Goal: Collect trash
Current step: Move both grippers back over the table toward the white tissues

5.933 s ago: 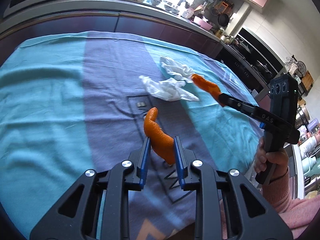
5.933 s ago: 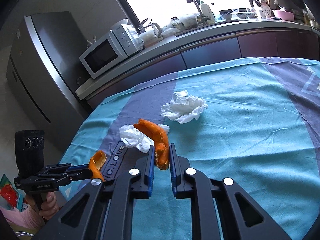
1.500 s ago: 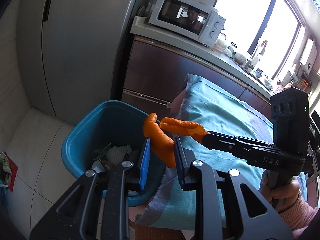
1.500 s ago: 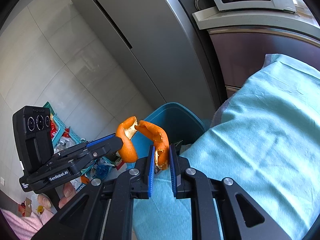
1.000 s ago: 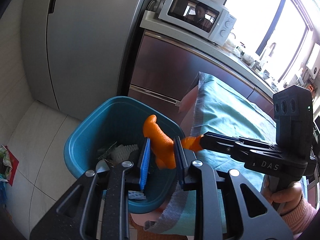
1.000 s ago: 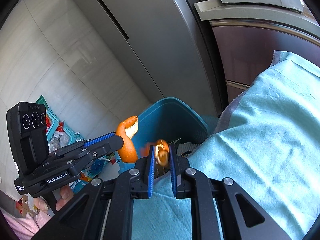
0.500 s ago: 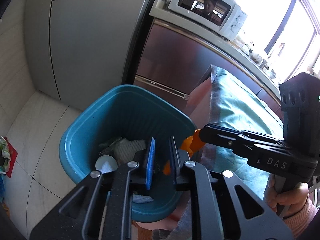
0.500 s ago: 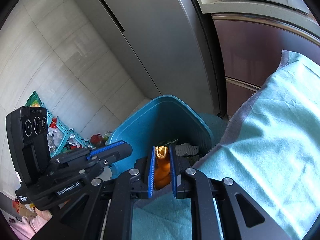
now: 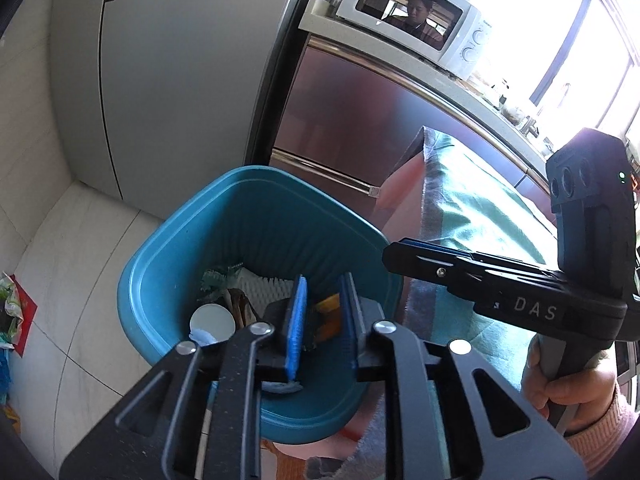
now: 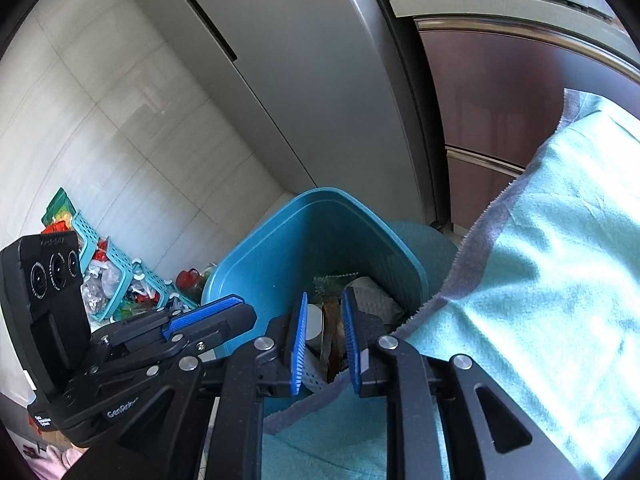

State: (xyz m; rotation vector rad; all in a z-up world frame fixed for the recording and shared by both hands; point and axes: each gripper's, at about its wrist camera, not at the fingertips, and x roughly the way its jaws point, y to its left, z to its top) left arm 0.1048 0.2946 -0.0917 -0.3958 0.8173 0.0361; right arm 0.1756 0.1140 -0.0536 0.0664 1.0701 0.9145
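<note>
2 grippers hang over the blue bin (image 9: 168,256), and both are empty.

In the left wrist view, the left gripper (image 9: 323,320) points down into the bin with its blue pads a little apart and nothing pinched between them; its jaws have just been opening. Through the gap an orange peel (image 9: 329,305) shows, lying loose among the rubbish on the bin floor, beside a white ribbed sheet (image 9: 262,286) and a white round lid (image 9: 212,320). The right gripper (image 9: 394,250) reaches in from the right, its tip over the bin's rim, and a hand (image 9: 568,384) in a pink sleeve holds its grip. The cloth-covered table (image 9: 472,208) stands just beside the bin.

In the right wrist view, the right gripper (image 10: 324,330) sits over the hanging edge of the table cloth (image 10: 540,280), aimed into the bin (image 10: 280,236). Its pads stand slightly apart with nothing between them, and its jaws have just been opening too. Brown and grey rubbish shows through the gap; I cannot pick out the second peel for certain. The left gripper (image 10: 236,308) lies at lower left, its tip at the bin's rim.

The drop looks done for this pair of peels. The next move likely calls for lifting both grippers clear of the rim and swinging back over the table for whatever trash remains there, opening wider before the next pick.
</note>
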